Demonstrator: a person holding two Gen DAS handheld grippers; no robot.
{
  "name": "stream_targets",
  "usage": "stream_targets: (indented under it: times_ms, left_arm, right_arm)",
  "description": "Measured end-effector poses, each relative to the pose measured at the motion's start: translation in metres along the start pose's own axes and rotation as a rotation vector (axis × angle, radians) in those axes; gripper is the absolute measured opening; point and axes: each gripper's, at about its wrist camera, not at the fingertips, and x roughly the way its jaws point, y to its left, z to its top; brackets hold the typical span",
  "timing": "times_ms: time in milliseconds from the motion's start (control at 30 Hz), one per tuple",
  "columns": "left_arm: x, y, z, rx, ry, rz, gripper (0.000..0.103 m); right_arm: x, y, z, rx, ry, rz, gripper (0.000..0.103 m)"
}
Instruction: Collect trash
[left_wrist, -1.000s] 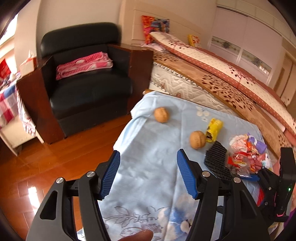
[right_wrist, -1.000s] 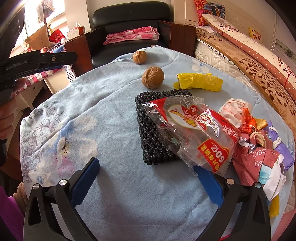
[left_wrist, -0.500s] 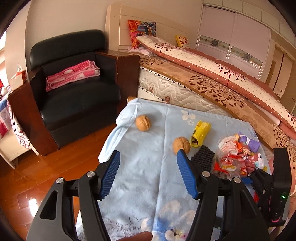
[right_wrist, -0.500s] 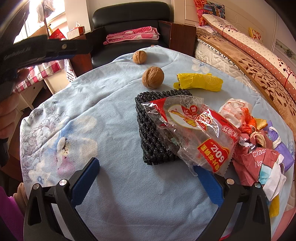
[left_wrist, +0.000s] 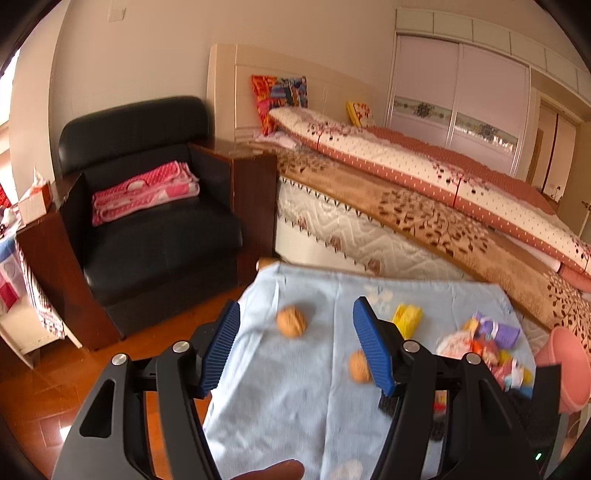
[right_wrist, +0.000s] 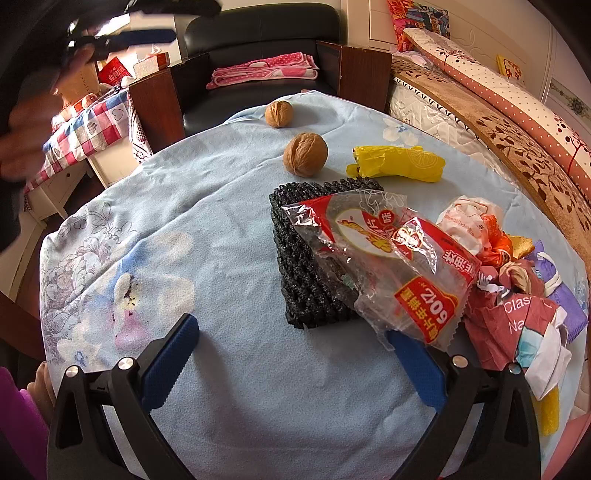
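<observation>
- Trash lies heaped on the right side of the worktop (right_wrist: 229, 206): a crinkled clear-and-red snack wrapper (right_wrist: 391, 258) rests partly on a black foam net pad (right_wrist: 299, 258), with a crumpled pile of wrappers (right_wrist: 517, 295) just beside it and a yellow wrapper (right_wrist: 397, 168) farther back.
- Your right gripper (right_wrist: 295, 365) stands wide, holding nothing, low over the cloth with the snack wrapper's corner touching or just above its right finger.
- Your left gripper (left_wrist: 295, 347) is also spread wide and empty, held well above the worktop.
- Risk, as I judge it: the wrapper film is thin, slick and springy; closing on one loose corner may let it slip or drag the light net pad along.
- Risk: two walnuts (right_wrist: 306, 154), round and hard, sit near the trash; a sweep would likely roll them off the edge.
- Risk: the soft blue cloth could bunch in a low pinch.
- A pink rim (left_wrist: 565, 369), possibly a bin, shows at the right; I cannot confirm it.
</observation>
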Motion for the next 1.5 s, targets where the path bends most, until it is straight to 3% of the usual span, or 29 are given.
stream_targets:
  times_ms: [200, 400, 433, 600, 700, 833, 1167, 1500]
  left_arm:
    - [-0.002, -0.001, 0.019, -0.016, -0.029, -0.026, 0.064]
    - [-0.004, -0.013, 0.015, 0.010, -0.035, -0.038, 0.064]
    - [-0.004, -0.014, 0.014, 0.015, -0.035, -0.038, 0.064]
    - [-0.003, -0.022, 0.009, 0.015, -0.027, -0.059, 0.064]
    - [-0.002, -0.030, 0.005, 0.016, -0.019, -0.080, 0.064]
    - [-0.002, -0.049, -0.004, 0.030, -0.006, -0.109, 0.064]
    - [-0.002, -0.102, -0.040, 0.087, 0.054, -0.160, 0.064]
    - [-0.004, -0.141, -0.071, 0.132, 0.113, -0.173, 0.064]
  right_arm:
    - [0.000, 0.000, 0.000, 0.000, 0.000, 0.000, 0.100]
    - [-0.001, 0.002, 0.006, -0.010, 0.017, -0.016, 0.097]
    - [-0.006, 0.003, 0.005, -0.015, -0.010, -0.029, 0.091]
    - [-0.052, 0.015, 0.004, -0.010, -0.188, -0.022, 0.091]
    - [-0.087, 0.010, -0.002, 0.052, -0.305, -0.071, 0.091]
    - [-0.110, -0.001, -0.016, 0.157, -0.358, -0.174, 0.091]
    - [-0.148, -0.045, -0.073, 0.408, -0.416, -0.420, 0.091]
    - [-0.154, -0.060, -0.098, 0.546, -0.426, -0.520, 0.091]
